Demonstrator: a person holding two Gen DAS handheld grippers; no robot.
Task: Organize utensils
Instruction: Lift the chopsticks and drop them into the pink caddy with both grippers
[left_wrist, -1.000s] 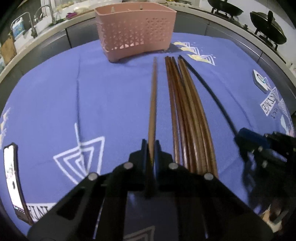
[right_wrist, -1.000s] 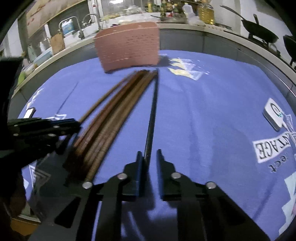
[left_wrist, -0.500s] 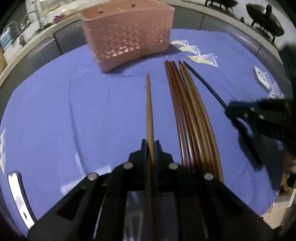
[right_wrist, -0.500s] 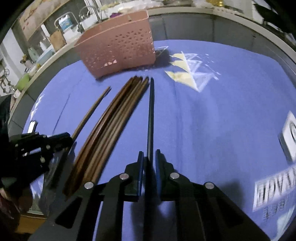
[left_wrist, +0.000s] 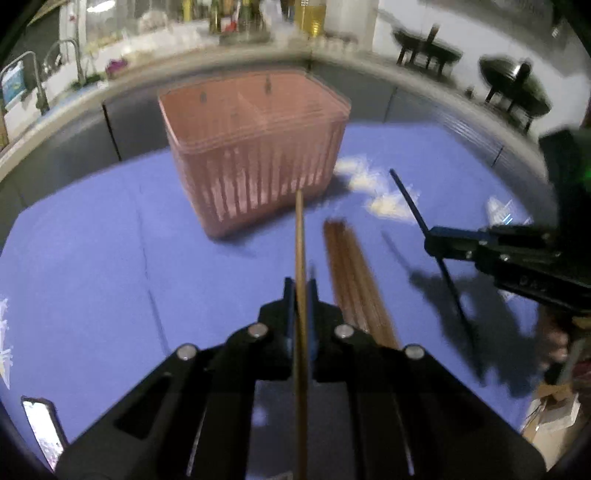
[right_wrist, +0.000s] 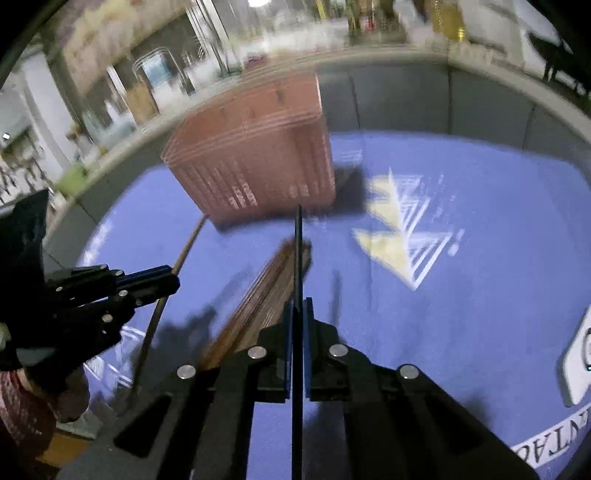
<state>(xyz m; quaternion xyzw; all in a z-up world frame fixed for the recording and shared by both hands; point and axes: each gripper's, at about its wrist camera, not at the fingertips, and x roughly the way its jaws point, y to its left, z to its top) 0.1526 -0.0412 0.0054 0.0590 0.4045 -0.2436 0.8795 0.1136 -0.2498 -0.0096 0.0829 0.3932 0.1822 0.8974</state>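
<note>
My left gripper (left_wrist: 301, 286) is shut on a brown chopstick (left_wrist: 300, 236) and holds it above the blue cloth, tip toward the pink utensil basket (left_wrist: 255, 155). My right gripper (right_wrist: 298, 306) is shut on a black chopstick (right_wrist: 297, 254), also lifted and pointing at the basket (right_wrist: 255, 162). A bundle of several brown chopsticks (left_wrist: 351, 280) lies on the cloth between the two grippers; it also shows in the right wrist view (right_wrist: 266, 295). The right gripper shows in the left wrist view (left_wrist: 430, 242) with the black chopstick (left_wrist: 410, 199). The left gripper shows in the right wrist view (right_wrist: 173, 280).
The blue cloth (left_wrist: 92, 258) with white patterns covers the table. A phone (left_wrist: 42, 424) lies at its front left edge. A white device (right_wrist: 580, 362) lies at the right. A counter with a sink and woks runs behind the table.
Both grippers have lifted their chopsticks off the cloth and moved forward toward the basket, which now looks closer. The views are motion-blurred.
</note>
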